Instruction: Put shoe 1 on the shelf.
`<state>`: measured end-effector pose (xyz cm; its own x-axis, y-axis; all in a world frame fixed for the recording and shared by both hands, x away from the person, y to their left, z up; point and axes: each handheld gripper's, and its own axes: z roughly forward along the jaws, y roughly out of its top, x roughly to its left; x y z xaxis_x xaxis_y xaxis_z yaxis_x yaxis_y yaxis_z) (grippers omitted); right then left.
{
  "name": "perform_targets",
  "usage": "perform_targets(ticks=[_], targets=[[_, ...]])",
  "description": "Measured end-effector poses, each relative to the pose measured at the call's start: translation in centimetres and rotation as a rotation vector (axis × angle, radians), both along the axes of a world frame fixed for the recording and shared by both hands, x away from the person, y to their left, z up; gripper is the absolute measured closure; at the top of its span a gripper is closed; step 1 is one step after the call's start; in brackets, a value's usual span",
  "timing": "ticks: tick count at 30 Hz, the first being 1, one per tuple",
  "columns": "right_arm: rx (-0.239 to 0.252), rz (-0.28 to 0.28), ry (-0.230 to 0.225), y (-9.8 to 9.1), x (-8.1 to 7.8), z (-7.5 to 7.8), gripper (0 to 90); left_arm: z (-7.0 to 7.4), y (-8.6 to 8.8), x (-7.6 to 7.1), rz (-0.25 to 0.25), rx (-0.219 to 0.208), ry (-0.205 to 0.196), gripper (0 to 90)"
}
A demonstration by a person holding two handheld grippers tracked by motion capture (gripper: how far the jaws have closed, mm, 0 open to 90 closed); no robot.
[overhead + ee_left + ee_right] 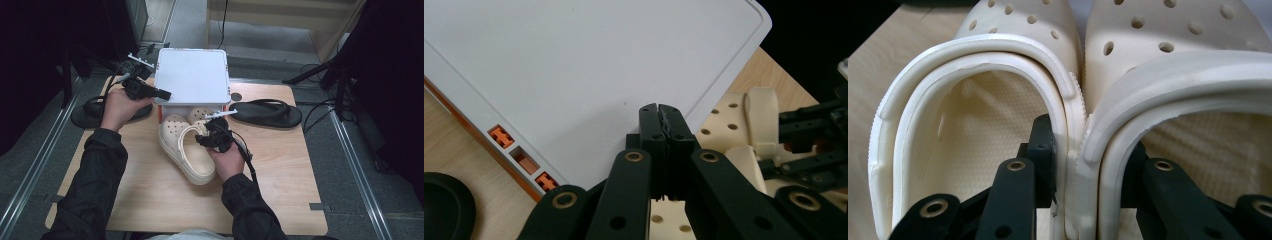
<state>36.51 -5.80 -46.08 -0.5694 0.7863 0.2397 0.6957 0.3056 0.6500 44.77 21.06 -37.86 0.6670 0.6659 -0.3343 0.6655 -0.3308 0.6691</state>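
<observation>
Right gripper point(206, 134) straddles the touching inner walls of two cream clogs — in the right gripper view one black jaw sits inside the left clog point(963, 125), the other inside the right clog point(1193, 100), and the pads clamp both side walls together between them. The jaws stand partly apart, as wide as that doubled wall. Left gripper point(162, 94) is fully shut with nothing between its jaws; its tips rest on the lid of the white box point(192, 75), at the lid's 7 o'clock corner.

From above, the pair lies at the middle of the wooden table point(280, 185), just at 6 o'clock of the box. Their long axes run from 11 o'clock to 5 o'clock: perforated toes toward the box and partly tucked under its front edge, open heels toward the person.

The clogs are smooth moulded foam, rounded at the toe, dotted with round holes, with a ridged heel strap folded forward and a fine pebbled footbed — texture that the right gripper view alone makes plain. The box lid is flat matt plastic with rounded corners; the left gripper view adds orange clips point(503, 136) along its rim.

A black flip-flop point(267, 114) lies at 3 o'clock of the box, another black sandal point(87, 114) at 9 o'clock under the left hand.
</observation>
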Motion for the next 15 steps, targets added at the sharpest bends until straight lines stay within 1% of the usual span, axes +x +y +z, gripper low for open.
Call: perform_targets(ticks=[1, 4, 5, 6, 7, 8, 9, 12, 15], targets=[[0.001, -0.008, 0.002, 0.1, 0.3, 0.0, 70.2, 0.0, 0.0, 0.0, 0.000, 0.000, 0.000, 89.8], [-0.010, -0.027, -0.010, 0.6, 1.3, -0.1, 70.1, 0.0, 0.0, 0.0, -0.001, -0.002, 0.001, 89.8], [-0.010, -0.027, -0.010, 0.6, 1.3, -0.1, 70.1, 0.0, 0.0, 0.0, -0.001, -0.002, 0.001, 89.9], [-0.014, -0.034, -0.016, 0.7, 1.7, -0.2, 70.1, 0.0, 0.0, 0.0, -0.002, -0.002, 0.000, 89.9], [-0.018, -0.055, -0.018, 1.0, 2.4, -0.4, 70.1, 0.0, 0.0, 0.0, -0.002, -0.002, 0.000, 89.8], [-0.017, -0.066, -0.017, 1.0, 2.7, -0.5, 70.1, 0.0, 0.0, 0.0, -0.002, -0.003, 0.001, 89.8], [-0.017, -0.066, -0.017, 1.0, 2.7, -0.5, 70.1, 0.0, 0.0, 0.0, -0.002, -0.003, 0.001, 89.8], [-0.002, -0.094, -0.027, 1.5, 3.6, -0.6, 70.1, -0.1, 0.1, 0.1, -0.003, -0.007, 0.002, 89.8], [-0.008, -0.100, -0.034, 1.9, 4.0, -0.7, 70.2, 0.0, 0.1, 0.0, -0.001, -0.007, 0.003, 89.8]])
